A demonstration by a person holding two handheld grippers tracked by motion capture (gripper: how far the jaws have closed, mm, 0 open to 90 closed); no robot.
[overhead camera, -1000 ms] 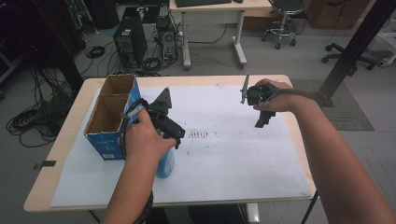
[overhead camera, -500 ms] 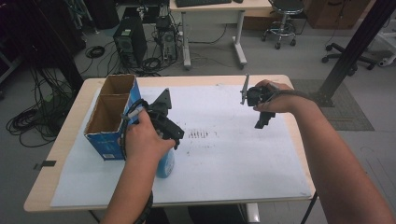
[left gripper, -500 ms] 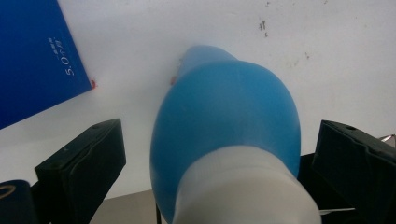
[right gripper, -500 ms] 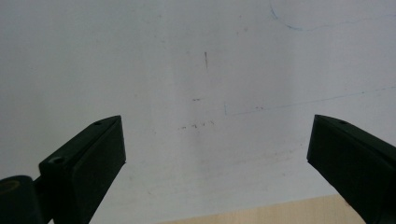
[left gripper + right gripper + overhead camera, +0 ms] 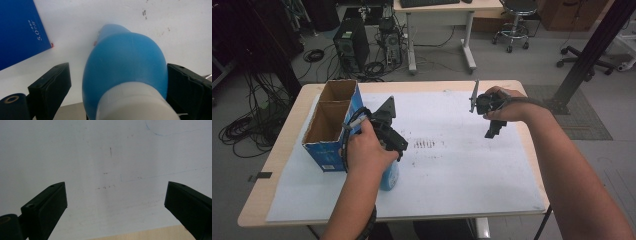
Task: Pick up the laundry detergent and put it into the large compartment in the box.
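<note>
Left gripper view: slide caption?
Left tongs closing around blue bottle; gap remains at one jaw, blue box behind.

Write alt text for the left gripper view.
A blue bottle with a white cap stands between the left gripper's two black jaws, which have just been closing: the right jaw sits at the bottle's side, the left jaw has a gap. Behind lie a white sheet and a blue box.
</note>
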